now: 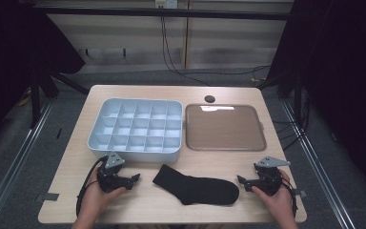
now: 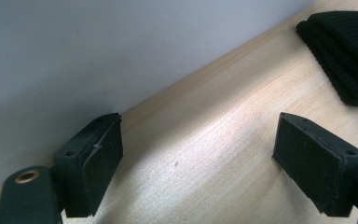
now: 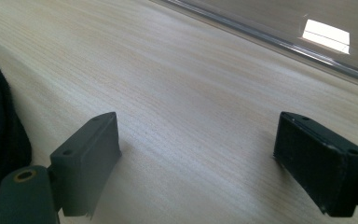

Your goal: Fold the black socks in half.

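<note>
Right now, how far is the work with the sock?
Nothing looks done yet: the sock lies flat on the table, and the divided box holds nothing. Nothing is in hand: the left gripper and right gripper rest open on either side of it. Picking it up is probably still to come.

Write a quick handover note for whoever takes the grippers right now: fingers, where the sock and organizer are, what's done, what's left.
Left gripper: fingers open, nothing held, resting on the table just left of the black sock.
Right gripper: fingers open, nothing held, just right of the sock.
Sock lies flat at the near edge, apart from both grippers. Compartment organizer and brown tray sit behind it, with nothing in them.
Done: nothing yet.
Left: probably grasp the sock, fold it and stow it in a compartment.
</note>
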`<state>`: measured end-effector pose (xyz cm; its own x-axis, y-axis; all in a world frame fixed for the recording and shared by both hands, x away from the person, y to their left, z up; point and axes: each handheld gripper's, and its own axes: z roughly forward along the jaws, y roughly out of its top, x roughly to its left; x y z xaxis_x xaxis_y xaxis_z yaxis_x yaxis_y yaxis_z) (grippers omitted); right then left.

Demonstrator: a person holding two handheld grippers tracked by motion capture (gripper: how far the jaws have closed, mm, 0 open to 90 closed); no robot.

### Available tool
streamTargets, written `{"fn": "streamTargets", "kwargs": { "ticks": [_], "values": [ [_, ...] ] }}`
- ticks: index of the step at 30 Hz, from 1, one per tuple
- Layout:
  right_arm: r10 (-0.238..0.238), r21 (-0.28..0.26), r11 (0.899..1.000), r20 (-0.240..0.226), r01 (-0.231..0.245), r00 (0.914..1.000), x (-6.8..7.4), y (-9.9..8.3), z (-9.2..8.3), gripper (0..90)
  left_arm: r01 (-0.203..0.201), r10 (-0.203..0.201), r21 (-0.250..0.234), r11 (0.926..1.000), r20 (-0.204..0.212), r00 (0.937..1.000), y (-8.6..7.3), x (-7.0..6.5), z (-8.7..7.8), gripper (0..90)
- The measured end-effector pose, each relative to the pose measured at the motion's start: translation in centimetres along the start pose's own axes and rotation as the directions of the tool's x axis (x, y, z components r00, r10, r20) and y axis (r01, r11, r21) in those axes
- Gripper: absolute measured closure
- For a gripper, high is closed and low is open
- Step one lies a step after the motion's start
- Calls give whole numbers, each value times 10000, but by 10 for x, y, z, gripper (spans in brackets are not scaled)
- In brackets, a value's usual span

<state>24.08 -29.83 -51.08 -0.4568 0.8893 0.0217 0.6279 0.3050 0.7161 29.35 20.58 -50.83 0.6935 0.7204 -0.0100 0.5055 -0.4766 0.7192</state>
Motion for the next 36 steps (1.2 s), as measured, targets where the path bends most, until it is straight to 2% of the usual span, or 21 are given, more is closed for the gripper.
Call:
{"fn": "streamTargets", "kwargs": {
  "ticks": [18,26,30,33,36],
  "values": [
    [-21,-60,10000,-22,21,10000,0,-1,-1,162,-1,1,17,10000,21,10000,1,0,1,148],
    [-446,-43,9990,-347,445,9984,5,1,-6,216,59,-59,15,10000,12,10000,1,-1,1,147],
    [-857,-131,9963,-520,851,9950,11,5,-9,242,84,-83,229,9997,-36,10000,3,-2,0,152],
    [-779,-184,9969,-721,768,9943,12,4,-11,266,137,-134,443,9989,-55,9999,6,-4,-1,172],
    [-662,-115,9978,-937,654,9934,12,1,-13,311,459,-474,746,9962,191,9987,10,-6,-4,233]
  ]
}}
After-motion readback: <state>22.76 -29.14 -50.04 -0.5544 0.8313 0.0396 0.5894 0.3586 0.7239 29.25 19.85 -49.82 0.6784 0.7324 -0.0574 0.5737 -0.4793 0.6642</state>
